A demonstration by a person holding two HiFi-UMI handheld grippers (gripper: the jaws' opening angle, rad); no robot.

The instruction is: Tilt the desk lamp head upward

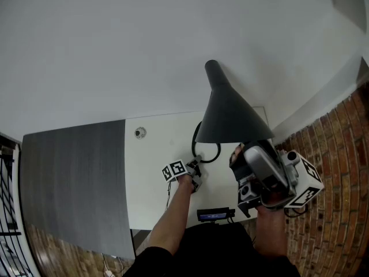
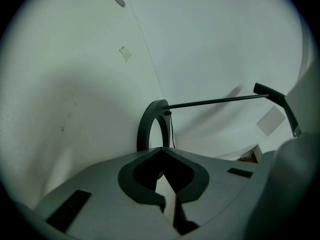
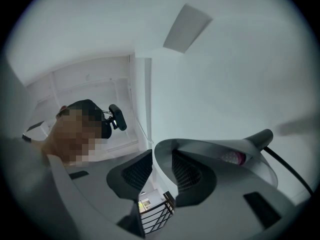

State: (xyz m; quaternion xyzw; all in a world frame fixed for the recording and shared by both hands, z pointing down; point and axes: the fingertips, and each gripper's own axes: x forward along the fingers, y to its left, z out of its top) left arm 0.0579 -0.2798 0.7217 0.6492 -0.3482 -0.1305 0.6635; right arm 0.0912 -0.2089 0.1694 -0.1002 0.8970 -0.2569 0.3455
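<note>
While right hand-held gripper [image 3: 159, 160] clamps lamp shade [image 3: 220, 146] rim, jaws aimed upward

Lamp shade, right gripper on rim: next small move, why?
Probably lift the right gripper slightly, pivoting the dark grey conical lamp shade upward: its jaws look clamped across the shade's rim, one inside, one outside, and the left gripper sits by the black ring base.

The lamp shade [image 1: 230, 117] looked matt dark (metal or plastic, unclear); the desktop [image 1: 151, 154] was smooth white, the brick wall [image 1: 343, 143] rough.
</note>
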